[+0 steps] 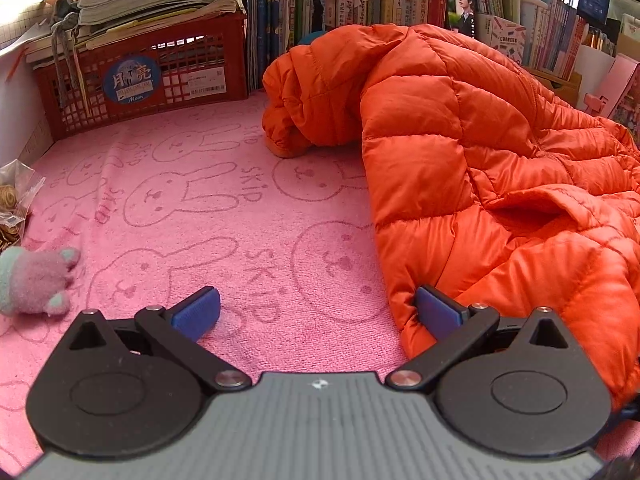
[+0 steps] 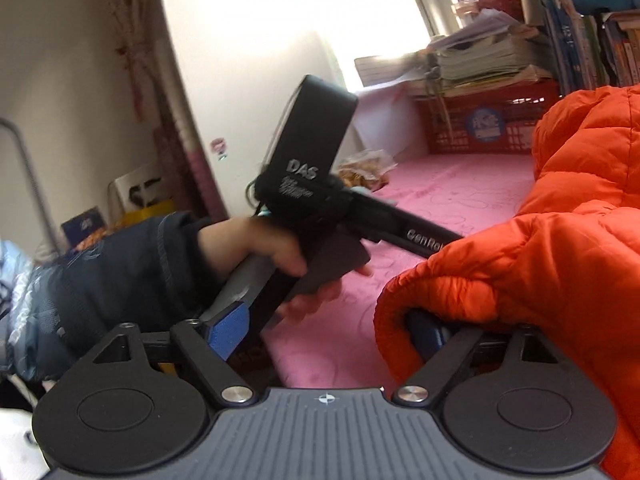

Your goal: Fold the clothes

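**Orange jacket heaped on pink towel, both tongs wide**

Left wrist view, left to right: small plush toy (image 1: pixel 34 286) at the near left edge of the pink towel (image 1: pixel 180 208); red crate (image 1: pixel 140 80) at the back left under stacked papers; left gripper (image 1: pixel 316 312) low over the towel, jaws spread wide, nothing pinched, right pad just touching the hem of the orange jacket (image 1: pixel 500 168); jacket piled over the right half of the towel, books behind.

Right wrist view, left to right: dark sleeve (image 2: pixel 120 272); left hand (image 2: pixel 280 256) around the other tool's handle; right gripper (image 2: pixel 328 334) spread wide, nothing clamped, jacket fold draped over its right finger.
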`<action>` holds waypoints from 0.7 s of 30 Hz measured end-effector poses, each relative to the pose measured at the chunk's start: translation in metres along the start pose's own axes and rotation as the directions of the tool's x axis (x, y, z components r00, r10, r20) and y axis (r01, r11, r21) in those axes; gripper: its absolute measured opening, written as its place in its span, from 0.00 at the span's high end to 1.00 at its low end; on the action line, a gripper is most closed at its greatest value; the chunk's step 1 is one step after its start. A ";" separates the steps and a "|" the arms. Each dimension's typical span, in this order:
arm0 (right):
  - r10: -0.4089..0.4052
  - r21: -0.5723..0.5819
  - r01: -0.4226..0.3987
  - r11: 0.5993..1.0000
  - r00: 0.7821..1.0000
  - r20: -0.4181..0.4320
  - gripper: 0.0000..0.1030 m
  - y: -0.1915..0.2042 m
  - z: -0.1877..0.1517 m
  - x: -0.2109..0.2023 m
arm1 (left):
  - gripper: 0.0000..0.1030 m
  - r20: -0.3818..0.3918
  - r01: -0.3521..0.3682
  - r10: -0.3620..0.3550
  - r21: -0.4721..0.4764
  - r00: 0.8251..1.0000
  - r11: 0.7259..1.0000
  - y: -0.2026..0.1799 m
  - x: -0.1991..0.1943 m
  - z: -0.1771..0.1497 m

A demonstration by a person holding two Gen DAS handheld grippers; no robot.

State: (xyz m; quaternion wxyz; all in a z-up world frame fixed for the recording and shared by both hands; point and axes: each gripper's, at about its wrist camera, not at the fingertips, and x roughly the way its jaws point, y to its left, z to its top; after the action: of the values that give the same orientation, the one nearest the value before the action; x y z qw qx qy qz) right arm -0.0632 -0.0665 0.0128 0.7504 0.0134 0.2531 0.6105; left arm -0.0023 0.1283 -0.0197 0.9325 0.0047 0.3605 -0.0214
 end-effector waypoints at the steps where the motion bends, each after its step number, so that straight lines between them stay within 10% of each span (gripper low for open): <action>1: 0.019 -0.001 -0.019 1.000 1.000 0.002 0.20 0.001 0.000 -0.005 | 0.00 0.002 -0.001 0.001 0.000 1.000 1.000 0.000 0.000 0.000; 7: 0.034 -0.101 -0.035 0.994 0.999 -0.008 0.25 0.021 0.001 -0.021 | 0.00 0.003 -0.002 0.002 0.002 1.000 1.000 0.000 0.000 0.000; 16: 0.101 0.133 -0.114 0.985 0.990 0.097 0.21 -0.018 0.003 -0.073 | 0.00 -0.002 -0.042 0.042 -0.022 0.999 0.999 -0.001 -0.007 0.000; 19: -0.130 0.148 0.100 0.984 0.969 0.212 0.12 -0.023 0.007 -0.112 | 0.00 0.069 -0.107 0.110 -0.053 0.991 0.993 -0.007 -0.030 0.006; 21: -0.382 0.147 0.356 0.923 0.894 0.235 0.12 -0.028 0.007 -0.132 | 0.00 0.163 -0.125 0.131 -0.046 0.978 0.991 -0.016 -0.051 0.014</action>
State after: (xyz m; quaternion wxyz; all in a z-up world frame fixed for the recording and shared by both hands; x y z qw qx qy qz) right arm -0.0520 -0.1930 0.0572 0.8775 0.0822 0.1808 0.4364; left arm -0.0314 0.1135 0.0245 0.9585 0.0094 0.2812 0.0448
